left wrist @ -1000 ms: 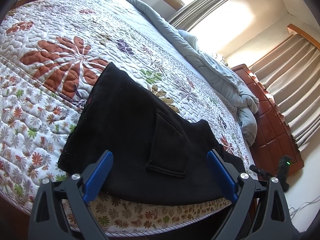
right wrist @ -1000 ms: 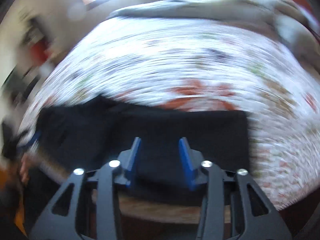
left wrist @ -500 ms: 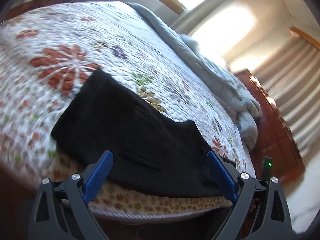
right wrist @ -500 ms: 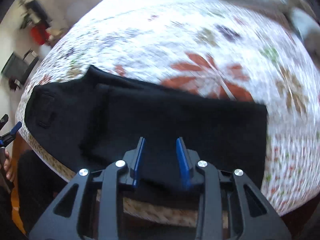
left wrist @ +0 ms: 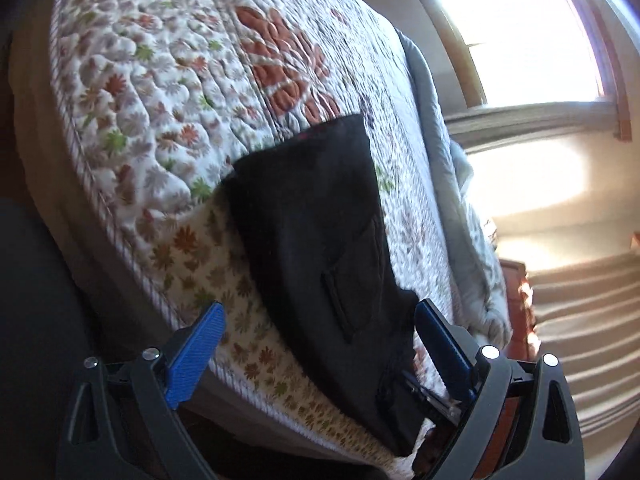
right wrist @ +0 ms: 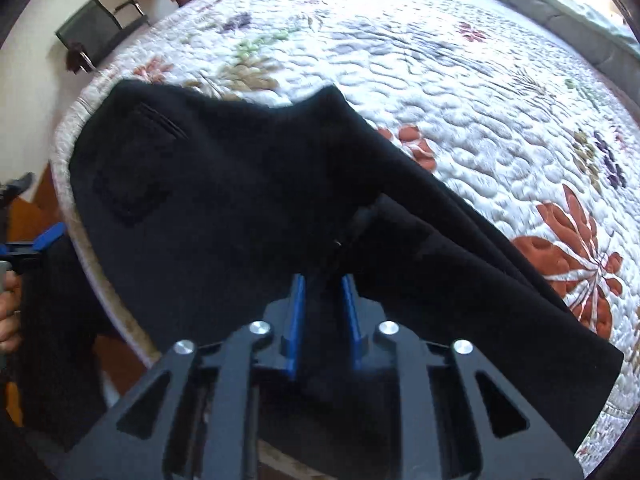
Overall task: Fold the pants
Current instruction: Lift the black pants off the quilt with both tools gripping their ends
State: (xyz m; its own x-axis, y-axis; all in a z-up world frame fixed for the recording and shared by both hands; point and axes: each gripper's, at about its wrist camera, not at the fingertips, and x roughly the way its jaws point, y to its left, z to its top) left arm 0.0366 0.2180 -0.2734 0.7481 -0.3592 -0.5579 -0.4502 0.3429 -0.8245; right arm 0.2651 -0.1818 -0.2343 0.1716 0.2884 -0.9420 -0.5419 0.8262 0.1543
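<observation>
So the black pants point(right wrist: 248, 208) are lying on the floral quilt point(right wrist: 460, 80) right at the near edge of the bed. In the right wrist view their long axis runs left to right along that edge, with the back-pocket end on the left and the leg end point(right wrist: 560, 340) trailing off to the right.

The right hand-held gripper point(right wrist: 322, 312) has just been closing. Its blue pads sit narrow with a raised ridge of the black fabric between them, and it looks pinched.

The left hand-held gripper point(left wrist: 320, 344) is spread wide and holds nothing. The pocket end of the pants lies between and beyond its fingers, which don't touch the fabric.
</observation>
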